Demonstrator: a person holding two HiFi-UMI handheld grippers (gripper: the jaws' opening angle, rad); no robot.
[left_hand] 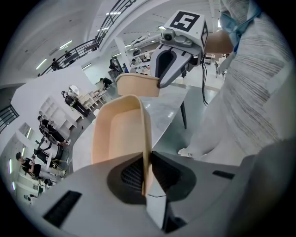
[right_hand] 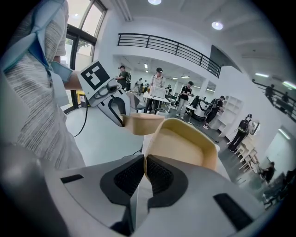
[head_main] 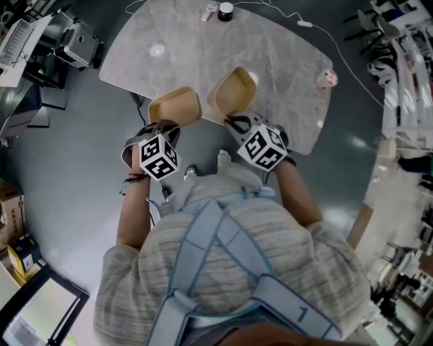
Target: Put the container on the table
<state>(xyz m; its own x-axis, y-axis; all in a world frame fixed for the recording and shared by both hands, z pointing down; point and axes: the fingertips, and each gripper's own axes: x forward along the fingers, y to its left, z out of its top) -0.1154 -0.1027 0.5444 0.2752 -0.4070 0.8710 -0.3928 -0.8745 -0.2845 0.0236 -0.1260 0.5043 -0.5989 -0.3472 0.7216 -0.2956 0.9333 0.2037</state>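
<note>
Two tan open containers are held in the air at the near edge of the grey marble table (head_main: 203, 47). My left gripper (head_main: 164, 130) is shut on the rim of the left container (head_main: 176, 107), whose wall runs between the jaws in the left gripper view (left_hand: 121, 134). My right gripper (head_main: 238, 124) is shut on the rim of the right container (head_main: 232, 91), seen close up in the right gripper view (right_hand: 185, 143). Each gripper view also shows the other gripper (left_hand: 167, 69) (right_hand: 115, 111) with its container (left_hand: 138, 85) (right_hand: 142, 123).
On the table's far side lie a small black round object (head_main: 225, 11), a white item (head_main: 209, 12) and a cable (head_main: 304, 24); a small pink-white object (head_main: 325, 78) sits at the right edge. Desks and equipment (head_main: 47, 47) stand left on the grey floor.
</note>
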